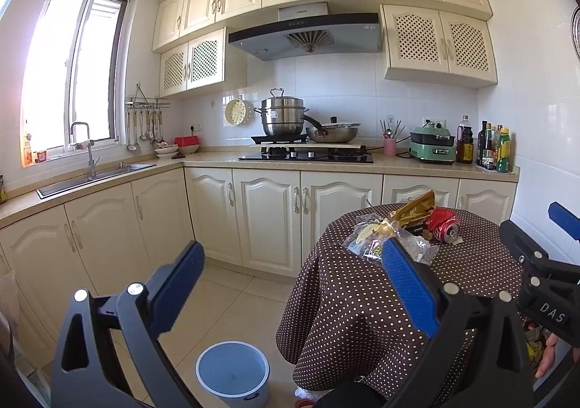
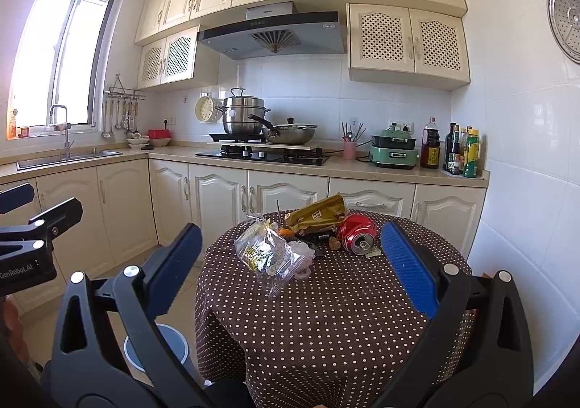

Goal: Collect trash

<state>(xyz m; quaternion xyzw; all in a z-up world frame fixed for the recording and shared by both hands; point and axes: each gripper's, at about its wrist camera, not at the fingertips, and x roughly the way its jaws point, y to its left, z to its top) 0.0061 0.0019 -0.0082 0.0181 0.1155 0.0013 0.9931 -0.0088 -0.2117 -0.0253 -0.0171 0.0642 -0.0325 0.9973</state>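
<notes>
The bin [image 1: 232, 373] on the floor looks empty. Can [image 2: 357, 234], gold wrapper [image 2: 317, 214] and clear bag [image 2: 266, 250] lie on the dotted counter [image 2: 326, 306]. Both grippers' fingers (left [image 1: 291, 286], right [image 2: 290, 268]) are spread, holding nothing; "GenRobot.AI" reads on the left gripper.

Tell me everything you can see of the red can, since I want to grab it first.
The red can is a crushed drink can, metal by its look, dented along its body. It lies on its side on the dotted tablecloth, its silver top with the opened mouth facing the camera. It sits at the right end of the trash pile, beside the gold wrapper; a small brown scrap lies at its left. No claw touches it.
</notes>
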